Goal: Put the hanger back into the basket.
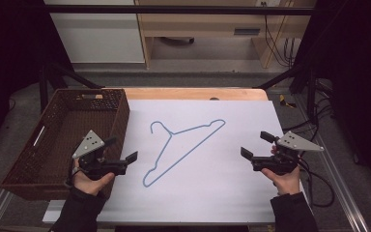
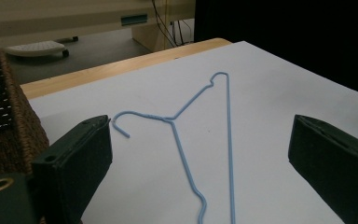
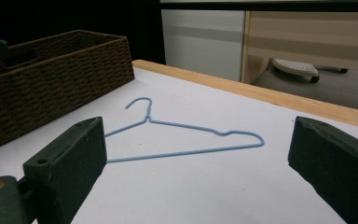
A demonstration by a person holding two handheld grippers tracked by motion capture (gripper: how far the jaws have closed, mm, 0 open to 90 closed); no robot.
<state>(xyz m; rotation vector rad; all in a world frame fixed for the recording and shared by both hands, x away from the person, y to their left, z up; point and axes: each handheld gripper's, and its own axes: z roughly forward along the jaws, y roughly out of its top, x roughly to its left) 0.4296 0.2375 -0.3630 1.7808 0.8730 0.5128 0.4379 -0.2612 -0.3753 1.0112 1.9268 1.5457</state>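
A light blue wire hanger point(image 1: 171, 134) lies flat in the middle of the white sheet point(image 1: 232, 193), its hook toward the basket. My left gripper point(image 1: 121, 149) hovers at the sheet's left edge, beside the basket, open with nothing between its jaws. My right gripper point(image 1: 257, 145) hovers near the sheet's right edge, also open and empty. Both point inward at the hanger and are well apart from it. In the left gripper view the hanger point(image 2: 172, 120) lies ahead between the wide-set jaws of the left gripper point(image 2: 201, 122). The right gripper point(image 3: 198, 122) likewise frames the hanger point(image 3: 182, 125).
A brown woven basket point(image 1: 123, 121) stands at the table's left, empty; it is also in the gripper views point(image 2: 9, 121) point(image 3: 51, 79). A wooden table edge point(image 1: 193, 93) runs along the back. Cables point(image 1: 319, 116) hang off the right side. Cabinets stand behind.
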